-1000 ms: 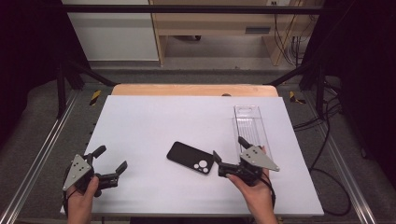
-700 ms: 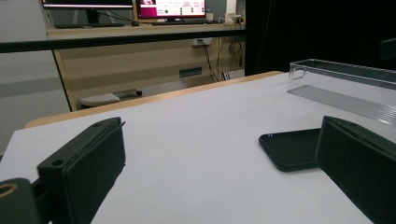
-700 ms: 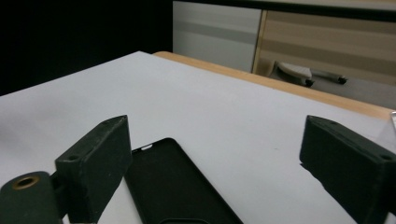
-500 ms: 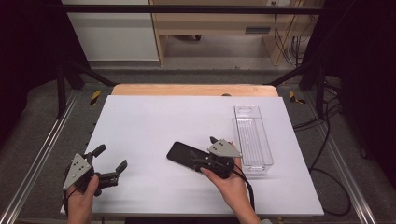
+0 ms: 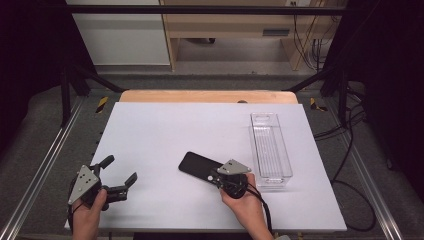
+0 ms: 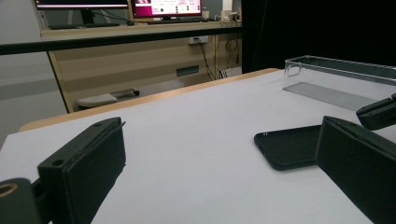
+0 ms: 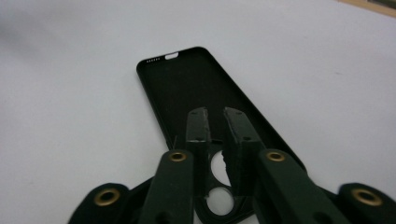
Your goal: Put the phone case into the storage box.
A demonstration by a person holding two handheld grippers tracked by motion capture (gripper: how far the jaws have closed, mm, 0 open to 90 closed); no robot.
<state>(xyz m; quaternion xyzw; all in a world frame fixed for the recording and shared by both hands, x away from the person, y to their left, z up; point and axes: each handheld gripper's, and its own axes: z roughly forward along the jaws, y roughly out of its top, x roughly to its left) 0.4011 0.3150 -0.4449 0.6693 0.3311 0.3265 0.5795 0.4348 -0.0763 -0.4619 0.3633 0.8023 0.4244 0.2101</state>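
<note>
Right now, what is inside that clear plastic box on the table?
The clear box holds no object; through its walls a ribbed floor shows. The black phone case lies outside it, on the white table, under the right gripper, whose near-shut fingers hide part of it.

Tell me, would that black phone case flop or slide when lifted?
The case is an empty thin shell, so probably light. Its thin walls and camera cutouts suggest it may flex a little. Lying flat on the smooth table, it could slide if nudged; the right gripper looks closed at its cutout end.

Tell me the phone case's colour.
Black, matte; the case shows best in the right gripper view.
</note>
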